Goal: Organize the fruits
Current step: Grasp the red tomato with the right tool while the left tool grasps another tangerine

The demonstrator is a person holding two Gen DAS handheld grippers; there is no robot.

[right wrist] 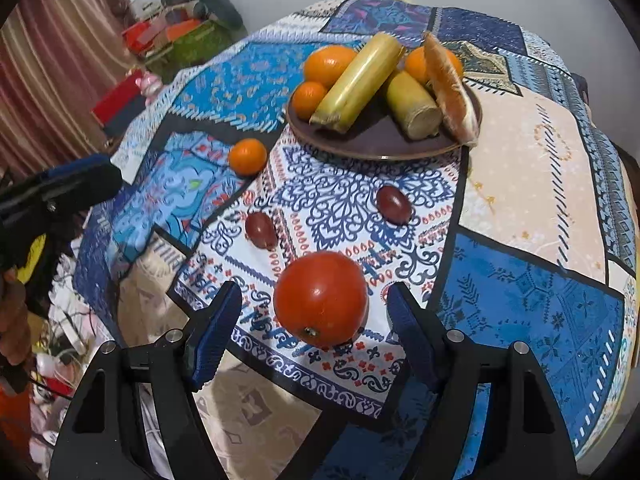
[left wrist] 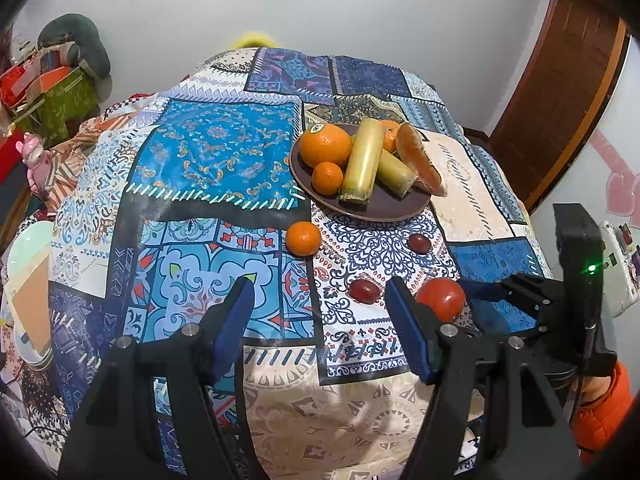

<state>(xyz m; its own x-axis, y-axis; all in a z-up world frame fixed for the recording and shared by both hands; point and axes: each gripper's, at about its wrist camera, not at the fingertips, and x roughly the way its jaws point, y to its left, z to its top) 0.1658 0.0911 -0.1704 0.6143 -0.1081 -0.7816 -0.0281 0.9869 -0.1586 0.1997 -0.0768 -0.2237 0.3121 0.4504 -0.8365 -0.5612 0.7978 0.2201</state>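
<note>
A brown plate (left wrist: 384, 208) (right wrist: 376, 140) holds several oranges, two pale sugarcane pieces (left wrist: 362, 162) and an orange wedge. Loose on the patchwork cloth lie a small orange (left wrist: 303, 238) (right wrist: 247, 156), two dark red grapes (left wrist: 364, 291) (left wrist: 419, 243) and a red tomato (left wrist: 440, 298) (right wrist: 320, 298). My right gripper (right wrist: 314, 292) straddles the tomato, jaws open with a gap showing on each side. My left gripper (left wrist: 320, 292) hovers open over bare cloth, just left of the nearer grape, nothing between its pads. One of its fingers (right wrist: 80, 178) shows at the left edge of the right wrist view.
A white bowl (left wrist: 28, 248) sits at the table's left edge. A pink toy (left wrist: 34, 160) and piled boxes (left wrist: 48, 88) stand beyond it. A wooden door (left wrist: 560, 100) is at the right. An orange sleeve (left wrist: 600, 412) is behind the right gripper.
</note>
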